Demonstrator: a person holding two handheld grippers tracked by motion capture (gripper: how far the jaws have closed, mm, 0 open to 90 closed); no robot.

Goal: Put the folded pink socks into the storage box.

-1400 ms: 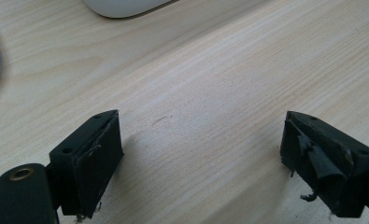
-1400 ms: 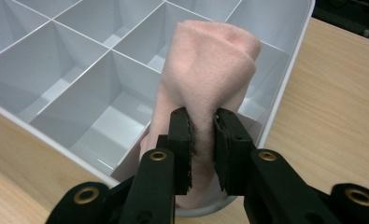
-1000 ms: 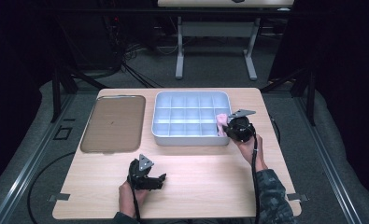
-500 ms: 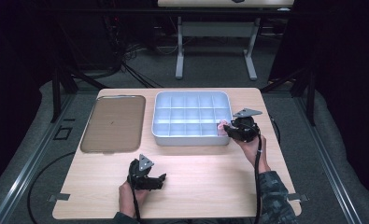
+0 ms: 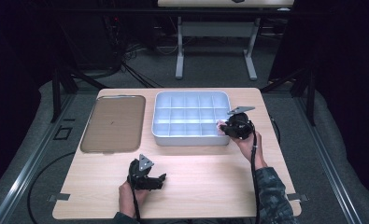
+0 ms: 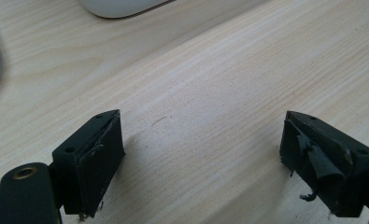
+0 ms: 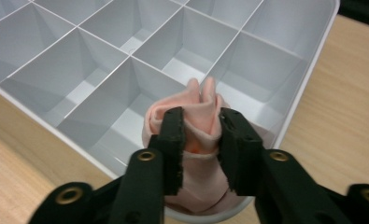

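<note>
A rolled pink cloth (image 7: pixel 202 116) is pinched between the jaws of my right gripper (image 7: pixel 202 140), over the near right corner of a white compartment tray (image 7: pixel 126 60). From above, the right gripper (image 5: pixel 229 127) sits at the tray's (image 5: pixel 159 135) front right corner, with the pink cloth (image 5: pixel 218 124) just showing at its tip. My left gripper (image 5: pixel 155 179) rests low over the bare wooden table near the front edge, and its jaws (image 6: pixel 201 158) stand wide apart with nothing between them.
A flat brown-grey lid or tray (image 5: pixel 111 122) lies to the left of the compartment tray. The wooden table (image 5: pixel 201 182) is bare across its front half. A metal table frame (image 5: pixel 215 51) and cables stand beyond the far edge.
My right gripper with the pink cloth has shifted slightly right and toward the tray's front right corner. The left gripper has stayed put.
</note>
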